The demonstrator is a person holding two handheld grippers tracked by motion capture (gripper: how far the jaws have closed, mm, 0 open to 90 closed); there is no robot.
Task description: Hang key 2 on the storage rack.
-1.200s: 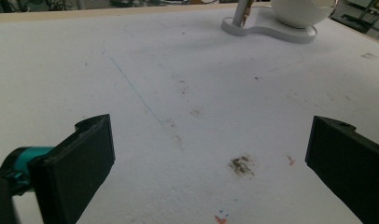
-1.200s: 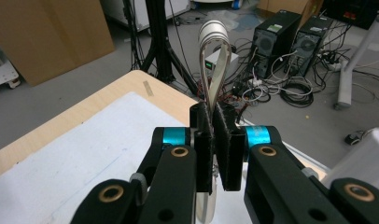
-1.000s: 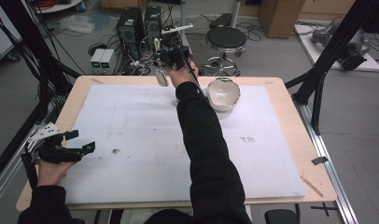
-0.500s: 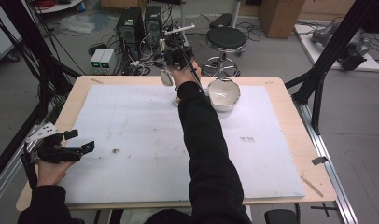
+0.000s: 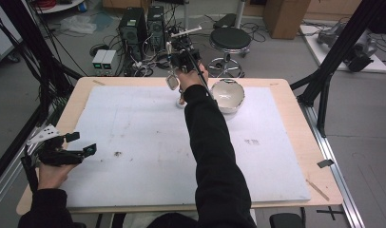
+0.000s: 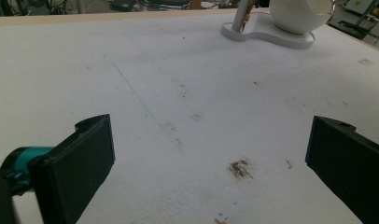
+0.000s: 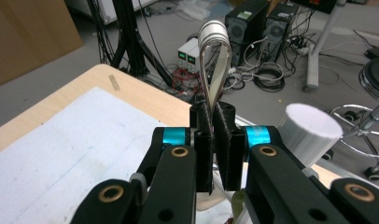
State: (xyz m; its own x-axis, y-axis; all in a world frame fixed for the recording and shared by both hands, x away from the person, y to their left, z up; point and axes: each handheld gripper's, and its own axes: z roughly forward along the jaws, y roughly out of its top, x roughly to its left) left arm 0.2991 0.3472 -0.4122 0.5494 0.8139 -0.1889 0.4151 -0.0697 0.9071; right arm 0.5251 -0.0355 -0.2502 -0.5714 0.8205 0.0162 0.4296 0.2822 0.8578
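My right gripper point(image 5: 176, 71) reaches over the table's far edge and is shut on a thin metal loop point(image 5: 172, 82). In the right gripper view the loop point(image 7: 214, 51) rises from between the pressed pads of the right gripper point(image 7: 214, 114), with a ringed top end. A white bowl-shaped piece point(image 5: 227, 95) sits on a flat white base point(image 6: 271, 36) just right of that hand; a slim post point(image 6: 241, 16) stands on the base. My left gripper point(image 5: 82, 143) rests low at the table's front left, open, with nothing between the jaws of the left gripper point(image 6: 211, 163).
A white sheet point(image 5: 148, 142) covers the wooden table point(image 5: 295, 128), with a dark smudge point(image 6: 240, 169) near the left gripper. A white cylinder point(image 7: 310, 131) stands close under the right gripper. Computers, cables and a stool point(image 5: 231, 40) crowd the floor beyond the far edge.
The right gripper with the metal loop has shifted slightly to the right at the far edge. The left gripper has stayed where it was.
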